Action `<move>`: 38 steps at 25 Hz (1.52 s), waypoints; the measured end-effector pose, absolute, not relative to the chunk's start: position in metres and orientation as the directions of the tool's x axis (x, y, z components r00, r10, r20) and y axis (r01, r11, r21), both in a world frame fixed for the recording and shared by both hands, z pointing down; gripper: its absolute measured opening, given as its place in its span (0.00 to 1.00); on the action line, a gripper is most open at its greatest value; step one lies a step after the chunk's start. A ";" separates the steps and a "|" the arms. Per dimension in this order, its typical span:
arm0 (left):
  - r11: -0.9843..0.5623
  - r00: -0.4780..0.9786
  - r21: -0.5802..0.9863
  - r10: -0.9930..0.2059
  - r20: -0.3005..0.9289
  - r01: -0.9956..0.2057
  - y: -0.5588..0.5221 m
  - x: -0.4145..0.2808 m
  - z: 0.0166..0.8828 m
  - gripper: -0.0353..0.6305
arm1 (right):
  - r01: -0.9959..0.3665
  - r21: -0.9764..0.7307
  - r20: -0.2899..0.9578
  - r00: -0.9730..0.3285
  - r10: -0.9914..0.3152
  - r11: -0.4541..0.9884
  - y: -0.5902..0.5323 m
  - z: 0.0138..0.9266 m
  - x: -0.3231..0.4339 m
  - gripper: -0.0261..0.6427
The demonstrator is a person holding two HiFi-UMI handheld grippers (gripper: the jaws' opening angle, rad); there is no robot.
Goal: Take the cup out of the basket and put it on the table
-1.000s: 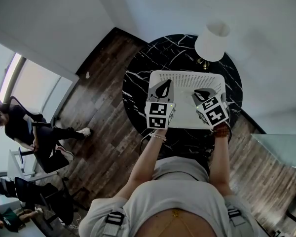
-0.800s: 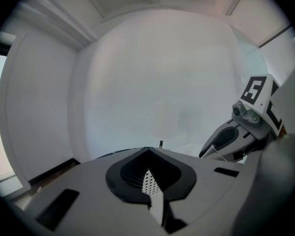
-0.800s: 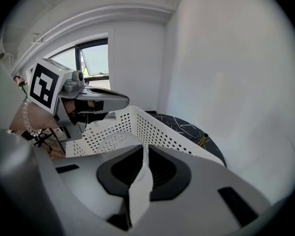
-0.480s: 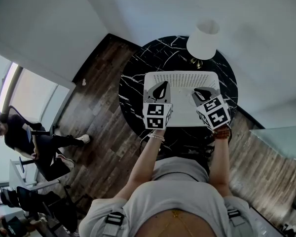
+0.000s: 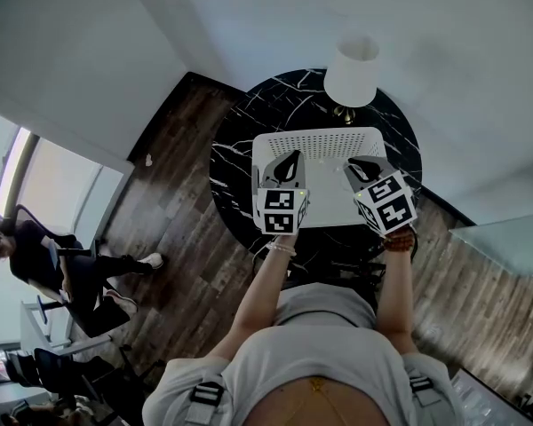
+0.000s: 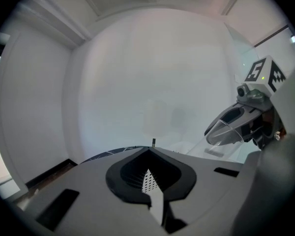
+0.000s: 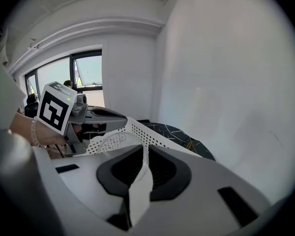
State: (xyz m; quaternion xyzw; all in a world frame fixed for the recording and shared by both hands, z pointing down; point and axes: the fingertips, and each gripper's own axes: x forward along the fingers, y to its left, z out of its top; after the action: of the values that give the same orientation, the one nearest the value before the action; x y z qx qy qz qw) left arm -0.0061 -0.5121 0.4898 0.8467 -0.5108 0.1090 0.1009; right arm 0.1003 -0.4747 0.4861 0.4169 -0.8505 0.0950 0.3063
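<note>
A white perforated basket [image 5: 320,134] stands on the round black marble table [image 5: 240,140]. Both grippers hover over it. My right gripper [image 7: 140,166] is shut on the thin wall of a clear plastic cup [image 7: 113,137], whose rim curves out to the left of the jaws. From the left gripper view the cup [image 6: 221,134] shows as a see-through shape at the right gripper's tip. My left gripper [image 6: 148,173] is shut with nothing in it, and holds over the basket's left part [image 5: 289,162]. In the head view the cup itself cannot be made out.
A lamp with a white shade [image 5: 351,71] stands at the table's far edge behind the basket. White walls close in behind and to the right. Wood floor [image 5: 186,238] lies to the left, where a person sits on a chair [image 5: 35,256].
The head view has shifted a little. Both grippers stay over the basket, and the right one has drifted slightly toward the basket's right side.
</note>
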 end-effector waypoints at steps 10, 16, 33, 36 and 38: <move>-0.473 0.467 0.057 -0.834 0.293 -0.879 -0.506 0.003 0.491 0.06 | -0.778 0.112 0.569 -0.460 -0.681 0.619 -0.465 0.468 0.109 0.10; -0.485 0.479 0.057 -0.828 0.292 -0.873 -0.505 0.010 0.493 0.06 | -0.783 0.120 0.554 -0.457 -0.695 0.610 -0.460 0.462 0.115 0.10; -0.488 0.478 0.044 -0.827 0.297 -0.872 -0.496 0.011 0.491 0.06 | -0.780 0.104 0.538 -0.478 -0.694 0.617 -0.454 0.460 0.114 0.10; -0.487 0.476 0.042 -0.828 0.296 -0.873 -0.495 0.010 0.492 0.06 | -0.782 0.105 0.535 -0.476 -0.698 0.614 -0.454 0.462 0.114 0.10; -0.484 0.474 0.043 -0.829 0.297 -0.874 -0.494 0.009 0.493 0.06 | -0.784 0.107 0.535 -0.473 -0.700 0.612 -0.453 0.462 0.114 0.10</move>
State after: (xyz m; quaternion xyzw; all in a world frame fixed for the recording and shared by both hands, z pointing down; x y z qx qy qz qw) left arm 0.0090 -0.4938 0.4926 0.8533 -0.4989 0.1186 0.0948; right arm 0.1138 -0.4533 0.4624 0.4339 -0.8549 0.0767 0.2739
